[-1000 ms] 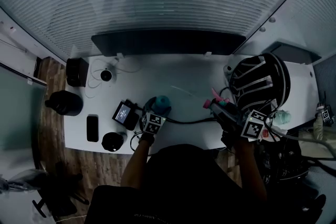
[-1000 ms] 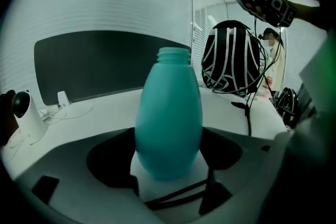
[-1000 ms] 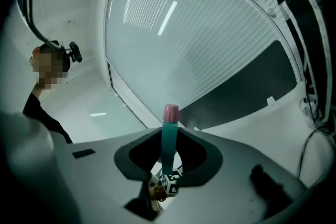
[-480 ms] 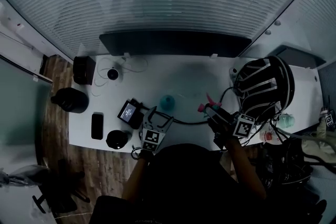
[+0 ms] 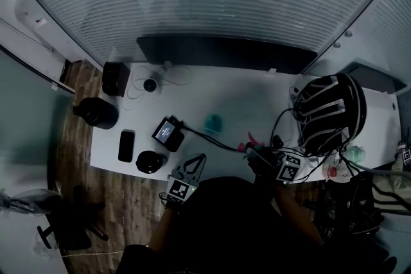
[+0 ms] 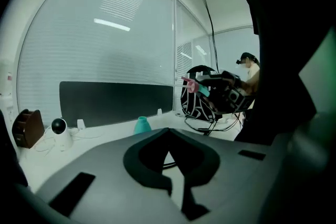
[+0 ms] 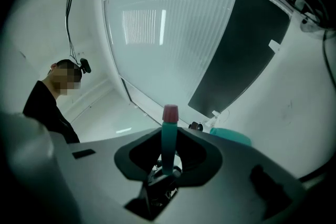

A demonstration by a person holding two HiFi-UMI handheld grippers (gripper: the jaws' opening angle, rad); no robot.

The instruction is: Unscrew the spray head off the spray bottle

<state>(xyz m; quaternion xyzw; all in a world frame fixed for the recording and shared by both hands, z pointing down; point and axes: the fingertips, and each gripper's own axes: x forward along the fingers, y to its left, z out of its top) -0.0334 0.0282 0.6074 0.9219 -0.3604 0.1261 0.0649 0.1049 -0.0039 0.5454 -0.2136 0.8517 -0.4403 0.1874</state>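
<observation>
Right gripper view: right hand-held gripper (image 7: 169, 132) clamps spray head (image 7: 168, 145), nozzle forward along jaws; left hand-held gripper (image 6: 168, 131) closed.

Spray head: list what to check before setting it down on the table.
1. Spray head off the bottle: ok, held clear of it.
2. Right gripper grip: ok, jaws closed on the spray head.
3. Left gripper free: ok, shut on nothing.
4. Bottle upright on the table: ok, standing alone.
5. Set-down spot clear: cannot tell; a black cable lies close by.
</observation>
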